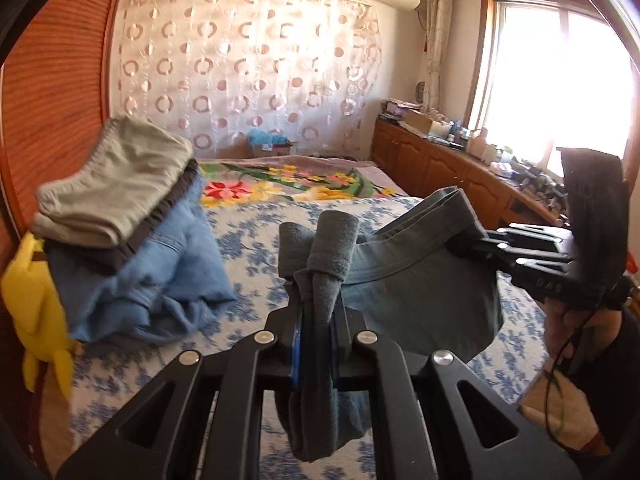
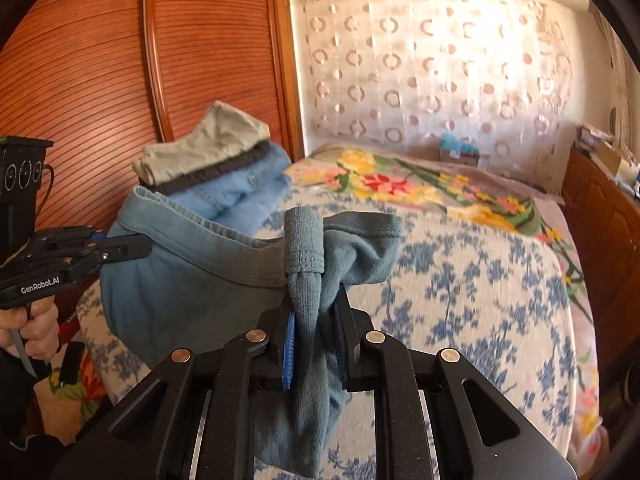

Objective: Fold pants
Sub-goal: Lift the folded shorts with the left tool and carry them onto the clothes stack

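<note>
- Both grippers are clamped on the teal pants [image 1: 408, 280], which hang in the air over the bed [image 1: 256, 240].
- Left gripper [image 1: 320, 320] only pinches a bunched belt loop, so a tug could slip it.
- Right gripper [image 2: 316, 320] has a similar wad; uneven pull would skew the fold.
- Swinging left might topple the folded stack [image 1: 132, 216].

White lettering "GenRobot.AI" stands on the black body of the left gripper [image 2: 120, 249], at the scene's left.
</note>
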The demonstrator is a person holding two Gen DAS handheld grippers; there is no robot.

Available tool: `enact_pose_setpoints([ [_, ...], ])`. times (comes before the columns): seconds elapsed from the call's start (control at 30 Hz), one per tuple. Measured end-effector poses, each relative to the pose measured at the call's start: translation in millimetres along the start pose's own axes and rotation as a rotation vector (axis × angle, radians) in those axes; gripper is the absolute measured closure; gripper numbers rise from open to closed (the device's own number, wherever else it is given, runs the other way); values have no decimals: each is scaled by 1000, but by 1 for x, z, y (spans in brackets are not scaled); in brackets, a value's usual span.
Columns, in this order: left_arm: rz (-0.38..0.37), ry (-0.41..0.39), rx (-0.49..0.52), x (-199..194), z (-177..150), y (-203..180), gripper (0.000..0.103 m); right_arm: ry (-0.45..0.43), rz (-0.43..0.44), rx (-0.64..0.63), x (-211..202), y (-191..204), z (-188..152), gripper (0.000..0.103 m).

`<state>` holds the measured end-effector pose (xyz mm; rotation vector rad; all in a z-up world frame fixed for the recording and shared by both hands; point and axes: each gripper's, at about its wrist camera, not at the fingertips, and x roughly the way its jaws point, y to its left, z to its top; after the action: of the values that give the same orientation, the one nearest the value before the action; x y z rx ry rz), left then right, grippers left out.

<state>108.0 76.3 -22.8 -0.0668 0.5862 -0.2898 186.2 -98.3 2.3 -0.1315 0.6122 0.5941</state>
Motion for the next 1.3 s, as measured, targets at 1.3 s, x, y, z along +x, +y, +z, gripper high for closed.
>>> enact_pose_setpoints([
  [1.3,198,-158,-132,-19,81,116,96,-79,154,-229,112,51,183,90],
])
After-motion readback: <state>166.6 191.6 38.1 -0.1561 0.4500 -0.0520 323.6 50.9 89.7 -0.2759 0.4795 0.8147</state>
